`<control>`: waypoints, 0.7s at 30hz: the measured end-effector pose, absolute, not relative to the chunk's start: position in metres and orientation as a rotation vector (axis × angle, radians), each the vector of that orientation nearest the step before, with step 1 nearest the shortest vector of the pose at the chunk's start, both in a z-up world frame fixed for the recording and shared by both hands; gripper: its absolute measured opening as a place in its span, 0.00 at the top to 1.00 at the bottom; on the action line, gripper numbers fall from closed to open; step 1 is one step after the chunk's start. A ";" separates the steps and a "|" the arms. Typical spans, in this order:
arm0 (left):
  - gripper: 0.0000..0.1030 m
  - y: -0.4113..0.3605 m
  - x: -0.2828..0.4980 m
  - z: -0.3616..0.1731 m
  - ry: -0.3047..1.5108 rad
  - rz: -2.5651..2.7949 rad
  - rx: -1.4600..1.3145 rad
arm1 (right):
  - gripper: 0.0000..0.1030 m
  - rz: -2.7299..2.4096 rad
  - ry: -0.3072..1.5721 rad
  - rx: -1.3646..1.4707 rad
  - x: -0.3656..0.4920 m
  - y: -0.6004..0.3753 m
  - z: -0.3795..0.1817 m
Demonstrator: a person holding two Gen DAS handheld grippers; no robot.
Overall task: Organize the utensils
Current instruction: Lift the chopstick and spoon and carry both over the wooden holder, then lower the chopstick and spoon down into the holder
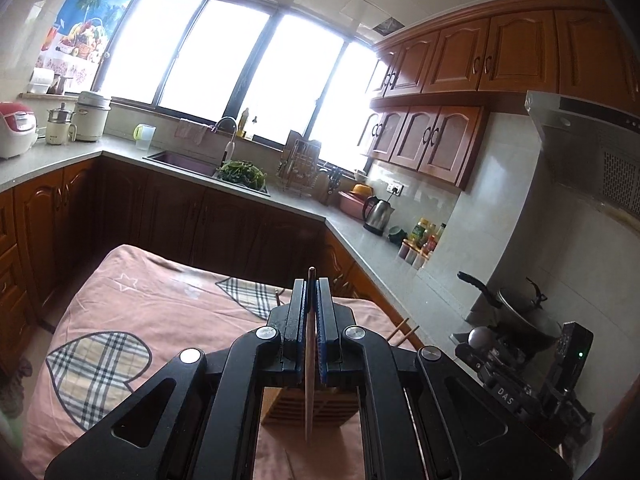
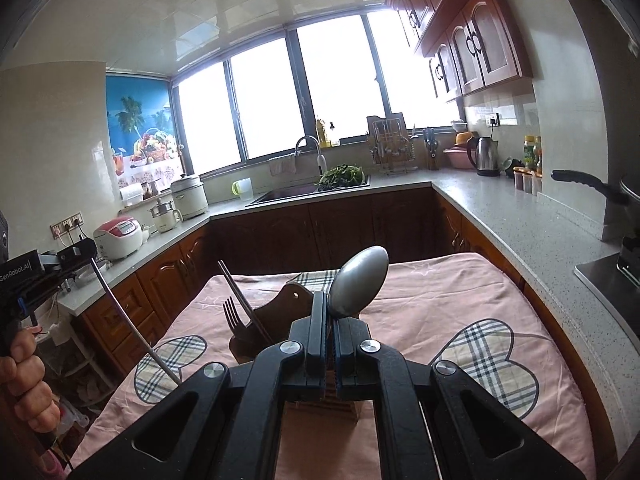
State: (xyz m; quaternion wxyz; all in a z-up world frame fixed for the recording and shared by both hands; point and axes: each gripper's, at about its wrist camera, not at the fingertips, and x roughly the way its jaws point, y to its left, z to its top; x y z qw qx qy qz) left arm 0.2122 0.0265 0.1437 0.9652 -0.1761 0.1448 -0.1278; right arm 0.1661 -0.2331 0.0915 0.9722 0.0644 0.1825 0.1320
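My left gripper point(image 1: 311, 286) is shut on a thin chopstick point(image 1: 309, 364) that runs down over a slatted wooden utensil holder point(image 1: 316, 406) just below it. In the right wrist view the left gripper point(image 2: 86, 250) shows at the far left with the chopstick point(image 2: 132, 326) slanting down from it. My right gripper point(image 2: 329, 300) is shut on a metal spoon point(image 2: 360, 282), bowl up, above the wooden holder point(image 2: 280, 312). The holder holds a fork point(image 2: 233, 314) and another chopstick point(image 2: 244, 300).
A pink cloth with plaid hearts point(image 2: 460, 320) covers the table. Grey counters point(image 2: 520, 232) wrap around with a sink point(image 2: 288, 194), kettle point(image 2: 486, 156), rice cooker point(image 2: 118, 236) and a pan handle point(image 2: 580, 182) on the right. Chopstick ends point(image 1: 402, 330) stick out beside the left gripper.
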 end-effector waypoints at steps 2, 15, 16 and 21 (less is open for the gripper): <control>0.97 0.025 0.223 0.149 0.276 -0.250 -0.360 | 0.98 0.253 0.352 0.116 0.173 -0.232 0.096; 0.97 0.020 0.278 0.131 0.269 -0.198 -0.412 | 0.98 0.210 0.329 0.079 0.208 -0.225 0.096; 0.97 0.021 0.281 0.129 0.267 -0.191 -0.419 | 0.98 0.208 0.331 0.078 0.209 -0.225 0.094; 0.97 0.023 0.291 0.116 0.258 -0.171 -0.459 | 0.98 0.204 0.353 0.080 0.217 -0.225 0.085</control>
